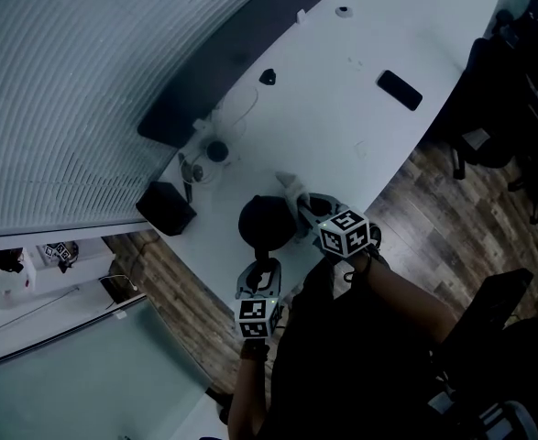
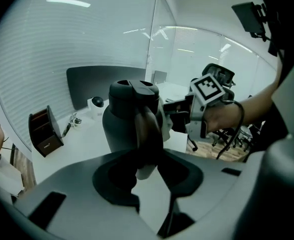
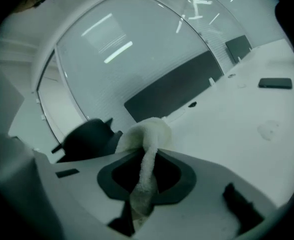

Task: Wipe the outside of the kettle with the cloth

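The dark kettle (image 1: 265, 220) stands near the front edge of the white table (image 1: 360, 126). From the near side my left gripper (image 1: 259, 269) is shut on the kettle's handle (image 2: 147, 130), which fills the gap between the jaws in the left gripper view. The kettle body (image 2: 122, 124) rises just beyond it. My right gripper (image 1: 307, 205) is at the kettle's right side, shut on a whitish cloth (image 3: 148, 149). The cloth bunches out past the jaws, close to the kettle (image 3: 85, 137). Whether the cloth touches the kettle is hidden. A bit of cloth (image 1: 288, 183) also shows in the head view.
A black phone (image 1: 399, 90) lies far right on the table. A black desk organiser (image 1: 166, 207) and a glass with cables (image 1: 204, 159) sit left of the kettle. A dark panel (image 1: 227, 67) runs along the back edge. Office chairs (image 1: 516, 90) stand on the wood floor at right.
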The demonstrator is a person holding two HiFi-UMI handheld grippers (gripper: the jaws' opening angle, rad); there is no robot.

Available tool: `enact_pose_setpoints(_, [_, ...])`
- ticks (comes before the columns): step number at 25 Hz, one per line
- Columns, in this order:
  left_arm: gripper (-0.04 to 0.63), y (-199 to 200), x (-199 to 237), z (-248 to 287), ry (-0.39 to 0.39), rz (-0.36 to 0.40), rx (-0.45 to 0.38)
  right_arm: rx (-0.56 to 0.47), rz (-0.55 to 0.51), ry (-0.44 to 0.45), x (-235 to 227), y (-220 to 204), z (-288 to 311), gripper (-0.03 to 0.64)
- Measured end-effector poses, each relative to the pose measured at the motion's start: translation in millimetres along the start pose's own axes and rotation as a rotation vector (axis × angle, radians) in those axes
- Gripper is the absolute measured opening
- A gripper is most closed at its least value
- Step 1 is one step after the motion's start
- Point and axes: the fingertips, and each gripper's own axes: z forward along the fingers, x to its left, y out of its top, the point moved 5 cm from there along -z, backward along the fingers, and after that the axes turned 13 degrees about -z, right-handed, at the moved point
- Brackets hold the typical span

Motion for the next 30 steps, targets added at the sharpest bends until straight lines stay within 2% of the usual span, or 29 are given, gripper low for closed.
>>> enact_pose_setpoints(3, [0.126,0.3,-5.5,2.7,-0.013,0.002,0.016,0.132,-0.003,-0.036,-17.4,-42.0,18.6,0.051])
enact_pose_setpoints(5, [0.126,-0.9,-9.6,4.1,-0.019,0.001,0.025,0.175,0.001,-0.034,-23.1,-56.0,24.1,0.051])
enact_pose_setpoints(7, [0.127,-2.2,-13.7,5.7,-0.02,-0.013,0.033,0.128,-0.021,-0.036,-22.4,-40.2,15.6,0.051])
enact_pose_setpoints(11, [0.127,0.9,-25.5,11.7,-0.007,-0.042,0.047,-0.109,-0.068,-0.026,0.6,42.9,-33.3,0.051])
enact_pose_setpoints(14, [0.13,4.1,-37.5,19.2,-0.006,-0.067,0.054,-0.155,-0.133,0.029,33.0,69.7,-49.1,0.051])
enact_pose_setpoints(17, [0.132,9.6,-51.2,28.5,-0.028,-0.072,0.052,-0.115,-0.16,0.015,41.3,52.0,-38.5,0.051])
enact_pose_setpoints(20, [0.132,14.2,-59.0,37.3,-0.046,-0.059,0.061,-0.079,-0.075,-0.077,14.9,22.5,-26.5,0.051])
enact_pose_setpoints(23, [0.132,18.0,-66.3,44.2,-0.065,-0.056,0.061,0.078,0.003,-0.118,-10.1,-32.9,-7.4,0.051])
enact_pose_setpoints(25, [0.132,19.9,-72.0,49.7,-0.079,-0.06,0.062,0.162,-0.02,-0.11,-15.8,-62.9,0.9,0.051])
enact_pose_setpoints(26, [0.132,21.5,-74.5,52.1,-0.084,-0.064,0.063,0.17,-0.027,-0.098,-17.0,-66.0,0.4,0.051])
enact_pose_setpoints(28, [0.13,23.9,-77.3,54.3,-0.085,-0.064,0.064,0.107,-0.021,-0.074,-15.5,-47.2,-11.3,0.051])
enact_pose_setpoints(30, [0.13,24.1,-77.8,53.7,-0.084,-0.06,0.066,-0.032,-0.045,-0.027,-5.6,-8.5,-33.9,0.051])
